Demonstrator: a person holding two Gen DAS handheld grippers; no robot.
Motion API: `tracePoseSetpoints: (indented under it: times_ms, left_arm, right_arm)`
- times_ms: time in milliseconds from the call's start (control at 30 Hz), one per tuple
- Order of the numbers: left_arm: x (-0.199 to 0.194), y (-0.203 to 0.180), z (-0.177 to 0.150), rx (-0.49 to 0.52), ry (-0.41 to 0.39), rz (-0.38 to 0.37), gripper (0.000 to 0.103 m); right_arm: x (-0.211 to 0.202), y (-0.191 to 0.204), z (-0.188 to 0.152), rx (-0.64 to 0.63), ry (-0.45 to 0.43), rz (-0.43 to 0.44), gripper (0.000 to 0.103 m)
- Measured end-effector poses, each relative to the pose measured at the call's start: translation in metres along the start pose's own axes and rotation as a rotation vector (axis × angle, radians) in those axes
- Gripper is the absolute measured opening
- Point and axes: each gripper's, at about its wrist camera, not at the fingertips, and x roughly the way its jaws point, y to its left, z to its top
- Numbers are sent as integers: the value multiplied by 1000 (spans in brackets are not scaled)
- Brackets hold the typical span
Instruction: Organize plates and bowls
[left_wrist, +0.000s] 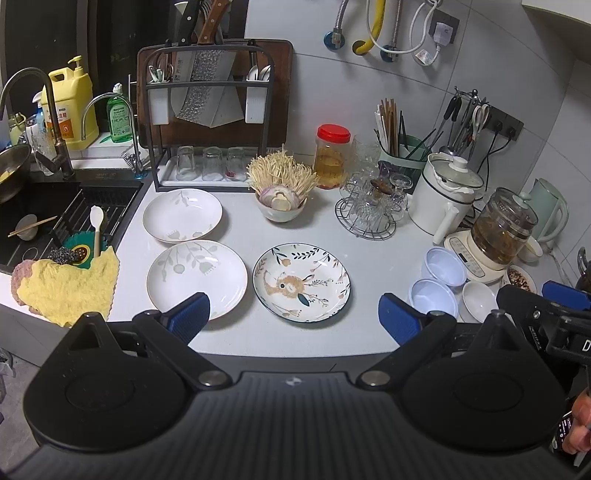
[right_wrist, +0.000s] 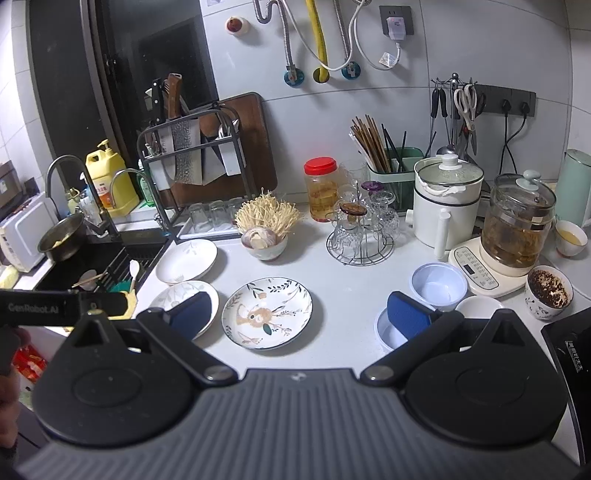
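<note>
Three plates lie on the white counter: a deer-pattern plate (left_wrist: 301, 282) (right_wrist: 266, 312) in the middle, a white leaf plate (left_wrist: 197, 277) (right_wrist: 177, 299) to its left, and another white leaf plate (left_wrist: 182, 215) (right_wrist: 185, 261) behind that. Two pale blue bowls (left_wrist: 443, 266) (left_wrist: 433, 297) and a small white bowl (left_wrist: 479, 300) sit at the right; they also show in the right wrist view: the blue bowls (right_wrist: 439, 286) (right_wrist: 388, 332) and the white bowl (right_wrist: 478, 306). My left gripper (left_wrist: 295, 319) is open and empty above the near counter edge. My right gripper (right_wrist: 301, 314) is open and empty, its right finger over the near blue bowl.
A bowl of enoki mushrooms (left_wrist: 281, 201), a red-lidded jar (left_wrist: 332, 157), a wire glass stand (left_wrist: 371, 210), a white pot (left_wrist: 448, 194) and a glass kettle (left_wrist: 502, 229) crowd the back. A knife rack (left_wrist: 210, 110) stands by the sink (left_wrist: 62, 218). A yellow cloth (left_wrist: 66, 288) lies at the left.
</note>
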Motion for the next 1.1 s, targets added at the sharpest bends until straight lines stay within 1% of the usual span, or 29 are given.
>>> tracePoseSetpoints:
  times_ms: [367,500,633,733,900,1100]
  left_arm:
    - [0,8,-2,-11,-8,5,100]
    - [6,9,-4,-18,1,11,100]
    - [9,5,-6,-9,2,-1,100]
    - [11,3,-7,5,3,3,100]
    - [16,5,-8,-1,9,18,100]
    - [18,9,-8,-14,4,14,100]
  right_arm:
    - [0,-1,-2,10,-7,-8,103]
    - [1,-1,-2,11,-6,-7,103]
    - [7,1,-4,14,12,-4,103]
    - [10,2,-6,3,9,-4,103]
    - [11,3,-8,1,1,-9,103]
    - [16,3,-10,0,12,1,103]
